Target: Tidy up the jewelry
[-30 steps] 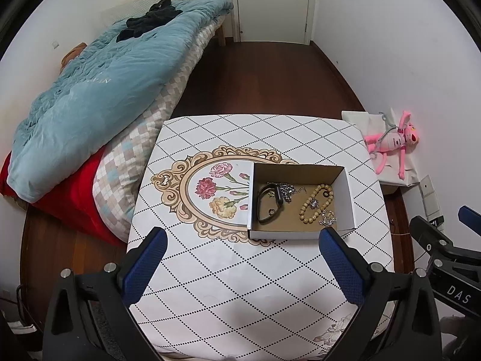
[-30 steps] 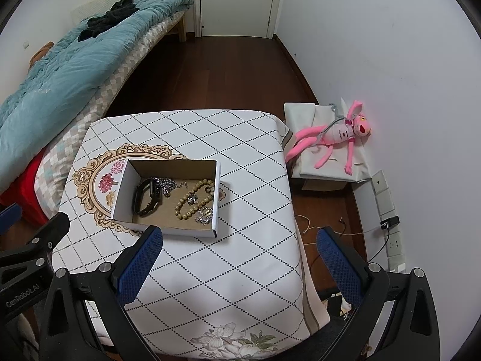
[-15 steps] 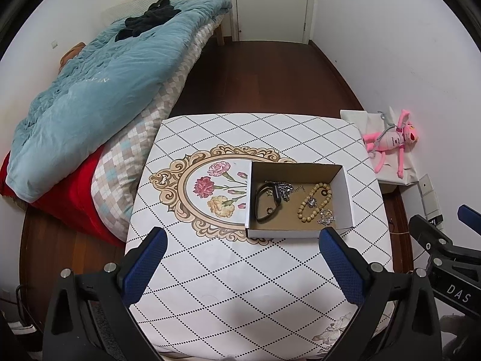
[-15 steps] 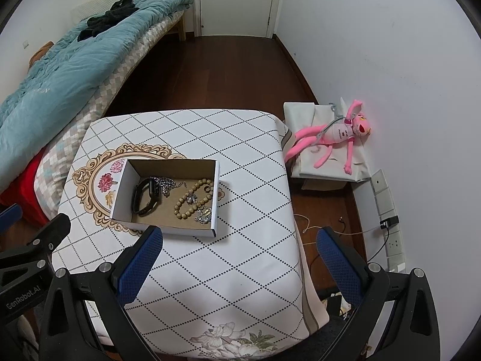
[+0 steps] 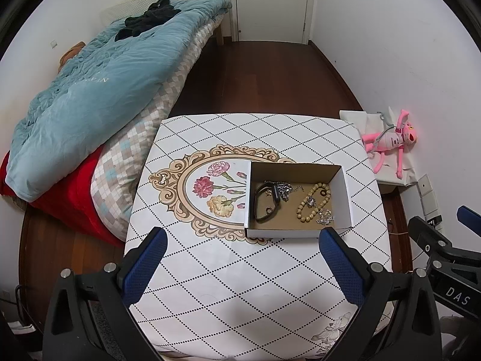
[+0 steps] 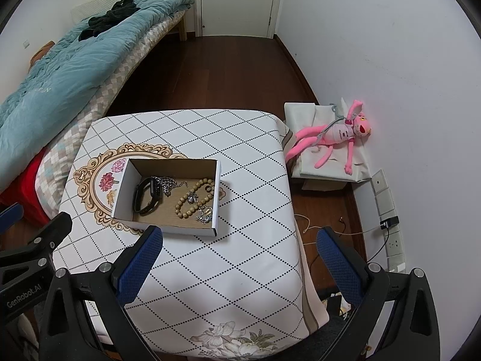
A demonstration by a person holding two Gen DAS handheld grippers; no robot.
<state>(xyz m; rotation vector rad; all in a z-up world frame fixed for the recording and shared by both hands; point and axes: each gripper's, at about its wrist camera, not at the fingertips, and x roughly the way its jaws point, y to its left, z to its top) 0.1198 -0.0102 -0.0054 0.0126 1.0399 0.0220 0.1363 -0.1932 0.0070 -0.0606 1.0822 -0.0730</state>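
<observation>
Cardboard box [image 5: 296, 231] holds tangled jewelry [image 5: 312, 203]; my left hand-held gripper [image 5: 242, 240] and right hand-held gripper [image 6: 237, 239] hover spread, empty; next I reach in

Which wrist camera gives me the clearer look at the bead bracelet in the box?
The right wrist view: the bead bracelet sits larger and unobstructed in the cardboard box. The left wrist view shows it too, slightly smaller.

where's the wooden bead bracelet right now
In the left wrist view the wooden bead bracelet lies in the right half of the open cardboard box on the table, right of the black band and beside small silver pieces.
</observation>
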